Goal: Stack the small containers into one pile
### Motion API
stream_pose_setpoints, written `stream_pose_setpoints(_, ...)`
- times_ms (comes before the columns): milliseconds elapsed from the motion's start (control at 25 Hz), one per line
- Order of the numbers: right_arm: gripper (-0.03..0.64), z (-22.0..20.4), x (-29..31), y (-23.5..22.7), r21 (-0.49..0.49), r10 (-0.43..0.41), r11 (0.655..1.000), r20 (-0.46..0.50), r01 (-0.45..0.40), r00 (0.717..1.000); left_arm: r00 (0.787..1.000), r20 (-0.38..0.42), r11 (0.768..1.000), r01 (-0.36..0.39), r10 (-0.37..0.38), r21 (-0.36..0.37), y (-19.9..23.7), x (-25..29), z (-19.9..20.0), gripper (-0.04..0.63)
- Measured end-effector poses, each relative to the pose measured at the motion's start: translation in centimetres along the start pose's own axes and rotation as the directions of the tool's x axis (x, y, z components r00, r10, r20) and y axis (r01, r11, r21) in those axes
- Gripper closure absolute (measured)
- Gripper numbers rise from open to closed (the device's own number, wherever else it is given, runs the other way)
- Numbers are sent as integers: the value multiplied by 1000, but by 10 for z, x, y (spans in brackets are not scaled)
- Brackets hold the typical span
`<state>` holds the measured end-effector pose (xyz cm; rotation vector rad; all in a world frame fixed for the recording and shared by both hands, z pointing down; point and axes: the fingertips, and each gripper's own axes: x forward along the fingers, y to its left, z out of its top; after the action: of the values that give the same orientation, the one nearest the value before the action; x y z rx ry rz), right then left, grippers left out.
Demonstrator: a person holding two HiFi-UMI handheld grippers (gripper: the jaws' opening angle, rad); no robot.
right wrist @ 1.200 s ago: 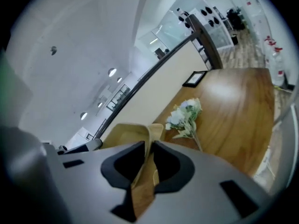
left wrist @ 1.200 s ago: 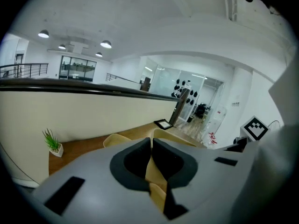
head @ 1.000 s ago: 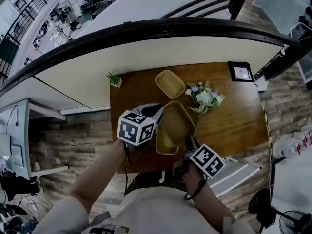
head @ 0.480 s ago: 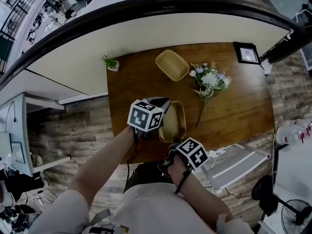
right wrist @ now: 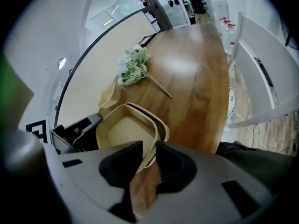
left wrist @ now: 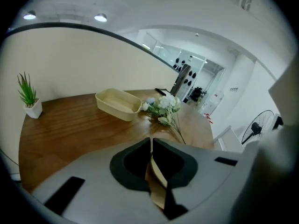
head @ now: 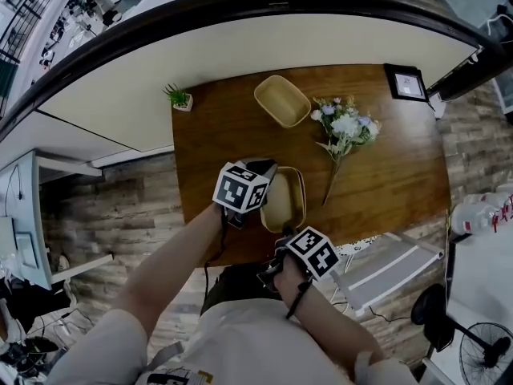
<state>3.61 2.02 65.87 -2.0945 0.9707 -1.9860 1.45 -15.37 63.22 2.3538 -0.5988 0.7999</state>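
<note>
Two beige containers sit nested as one stack near the table's front edge; the stack shows again in the right gripper view. My left gripper is shut on the stack's left rim, a thin wall pinched between its jaws. My right gripper is at the near end; its jaws are opening, with the stack's rim still between them. A third beige container stands alone at the table's far side, also seen in the left gripper view.
A bunch of white flowers lies right of the stack on the wooden table. A small potted plant stands at the far left corner, a framed picture at the far right. A white chair stands by the front edge.
The upper container, tilted over the lower one a second ago, has come down and nested into it. My right gripper has drawn back toward the table's front edge.
</note>
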Motion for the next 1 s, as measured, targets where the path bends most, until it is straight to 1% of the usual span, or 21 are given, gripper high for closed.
stream_pose_setpoints(160, 526, 0, -2, 7, -48, 3, 999, 32, -2, 999, 999, 23, 998, 21, -23, 57, -6, 7, 12, 583)
stream_pose_setpoints(320, 522, 4, 3, 4, -110, -22, 994, 49, 27, 999, 1000, -17, 990, -1, 4, 144, -4, 17, 5, 583)
stream_pose_setpoints(400, 508, 4, 9, 1, -128, -29, 991, 34, 34, 999, 1000, -16, 986, -11, 14, 165, -3, 22, 2, 581)
stream_pose_setpoints(520, 482, 5, 14, -1, -167, -33, 985, 23, 36, 999, 1000, 0, 986, -23, 23, 167, -1, 26, 4, 581)
stream_pose_setpoints(640, 466, 11, 10, 1, -229, -16, 973, 35, 23, 999, 1000, 12, 987, -25, 23, 161, -1, 24, 5, 580)
stream_pose_setpoints(800, 430, 18, 4, 3, -299, 6, 954, 28, 3, 1000, 1000, 10, 993, -28, 27, 113, 3, 15, 1, 544)
stream_pose_setpoints(920, 426, 27, 0, 1, -328, 1, 945, 43, 14, 999, 999, -6, 994, -49, 50, 94, 7, 6, -5, 502)
stream_pose_setpoints(1000, 426, 36, -2, 2, -344, 5, 939, 64, 18, 998, 997, 0, 994, -76, 76, 74, 12, -2, -8, 499)
